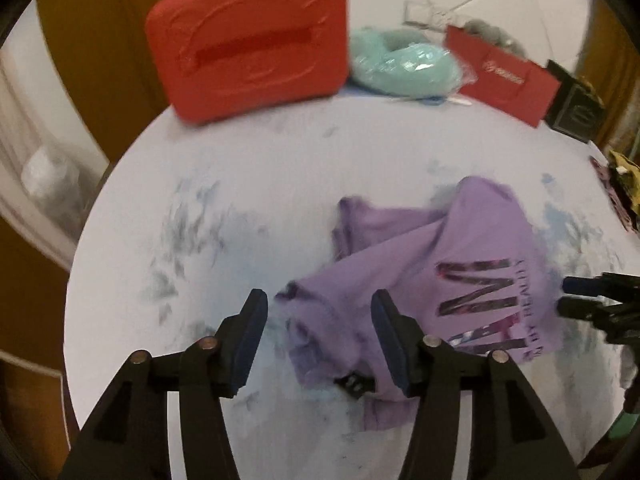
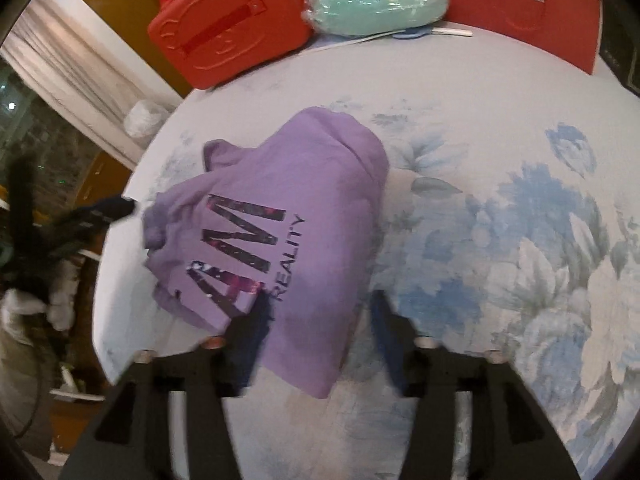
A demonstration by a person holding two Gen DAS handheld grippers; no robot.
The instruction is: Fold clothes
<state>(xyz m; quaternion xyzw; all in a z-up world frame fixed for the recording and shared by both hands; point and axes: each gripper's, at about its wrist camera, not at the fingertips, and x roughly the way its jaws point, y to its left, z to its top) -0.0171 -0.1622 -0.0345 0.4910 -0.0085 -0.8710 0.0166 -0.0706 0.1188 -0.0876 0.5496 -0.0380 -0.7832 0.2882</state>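
Note:
A purple T-shirt [image 1: 432,264] with dark printed letters lies loosely folded and rumpled on the floral cloth-covered table [image 1: 260,184]. My left gripper [image 1: 318,312] is open, hovering above the shirt's left edge. The shirt also shows in the right wrist view [image 2: 288,216]. My right gripper [image 2: 316,312] is open above the shirt's near edge. The right gripper's tips show in the left wrist view [image 1: 580,296] at the shirt's right side. The left gripper's tip shows in the right wrist view [image 2: 116,208] at the shirt's left side.
A red hard case [image 1: 248,44] stands at the table's far side, with a mint bundle in plastic [image 1: 400,60], a red paper bag [image 1: 504,76] and a dark box [image 1: 576,112] beside it. The table edge curves at the left [image 2: 116,280].

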